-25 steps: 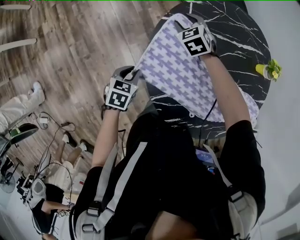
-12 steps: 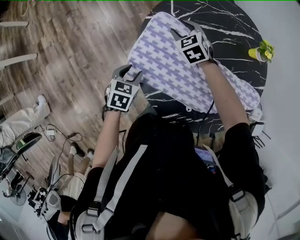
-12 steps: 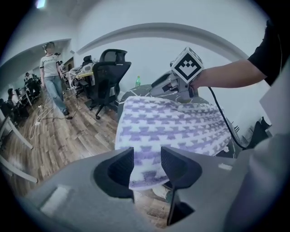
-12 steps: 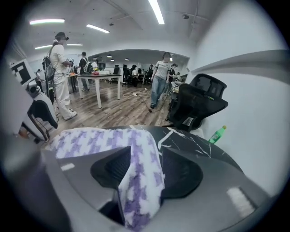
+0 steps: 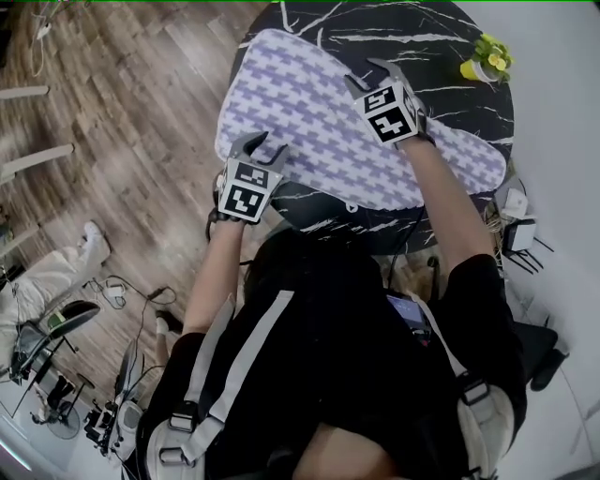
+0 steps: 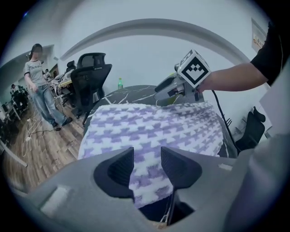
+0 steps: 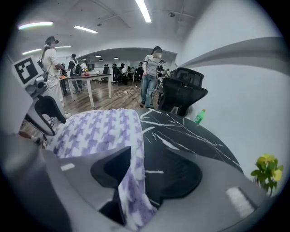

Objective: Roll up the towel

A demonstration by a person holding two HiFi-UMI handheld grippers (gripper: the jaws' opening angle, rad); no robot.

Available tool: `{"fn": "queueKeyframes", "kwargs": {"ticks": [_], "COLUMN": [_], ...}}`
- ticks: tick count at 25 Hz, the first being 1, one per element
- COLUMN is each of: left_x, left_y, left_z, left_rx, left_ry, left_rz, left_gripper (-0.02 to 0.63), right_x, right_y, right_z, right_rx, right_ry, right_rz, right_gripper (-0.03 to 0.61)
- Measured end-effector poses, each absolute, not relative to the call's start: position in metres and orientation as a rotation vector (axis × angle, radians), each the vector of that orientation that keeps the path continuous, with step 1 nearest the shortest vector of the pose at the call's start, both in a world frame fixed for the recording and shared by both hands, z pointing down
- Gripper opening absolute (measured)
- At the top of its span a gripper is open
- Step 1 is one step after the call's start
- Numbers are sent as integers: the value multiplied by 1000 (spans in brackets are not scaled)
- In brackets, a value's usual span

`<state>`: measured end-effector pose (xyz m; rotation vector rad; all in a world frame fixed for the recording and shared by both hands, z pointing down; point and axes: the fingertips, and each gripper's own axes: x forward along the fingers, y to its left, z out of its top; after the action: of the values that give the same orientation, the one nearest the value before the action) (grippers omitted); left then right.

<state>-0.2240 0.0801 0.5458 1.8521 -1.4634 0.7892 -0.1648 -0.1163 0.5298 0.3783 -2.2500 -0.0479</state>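
The purple-and-white patterned towel (image 5: 319,112) lies spread flat across the round black marble table (image 5: 403,23), its near-left end overhanging the rim. My left gripper (image 5: 260,147) sits at that overhanging edge. Its jaws have just been opening; the towel (image 6: 149,131) shows in the gap, unpressed. My right gripper (image 5: 368,75) is over the towel's far long edge. Its jaws have also just been opening. The towel's edge (image 7: 131,181) runs down between them, leaving bare table (image 7: 181,136) beside the other finger.
A small pot of yellow flowers (image 5: 487,58) stands near the table's far right rim. A green bottle (image 7: 200,116) and a black office chair (image 7: 181,93) are beyond the table. People stand on the wood floor (image 5: 112,112). Cables lie at lower left.
The towel, earlier held up by two corners, now lies flat on the table. Both grippers' jaws have spread apart and let go. Both hands have drawn back along the towel.
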Motion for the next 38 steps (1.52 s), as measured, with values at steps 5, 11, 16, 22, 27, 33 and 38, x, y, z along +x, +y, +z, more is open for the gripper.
{"fn": "queueKeyframes", "kwargs": {"ticks": [5,11,16,22,27,33,38], "left_x": [-183,-113,-54,-22,-13,-12,-22], "left_y": [45,15,2,-18,-29,-28,-47], "left_z": [541,541,548,551,546,546,539], "left_rx": [1911,1959,1983,1986,1970,1956,1976], "left_ry": [-1435,-1370,-1300,-1282,-1294,-1297,-1328], "left_rz": [823,846,868,906,922,925,917], "left_gripper": [193,189,189,189,187,186,180], "right_x": [-64,65,134,155,123,104,108], "right_y": [-133,-156,-179,-175,-142,-120,-89], "right_z": [532,543,546,553,569,582,579], "right_rx": [475,583,643,537,294,175,124], "right_ry": [-2193,-2093,-2055,-2084,-2120,-2089,-2085], "right_rz": [8,75,94,138,55,-111,-224], "right_gripper": [206,195,178,172,184,87,17]}}
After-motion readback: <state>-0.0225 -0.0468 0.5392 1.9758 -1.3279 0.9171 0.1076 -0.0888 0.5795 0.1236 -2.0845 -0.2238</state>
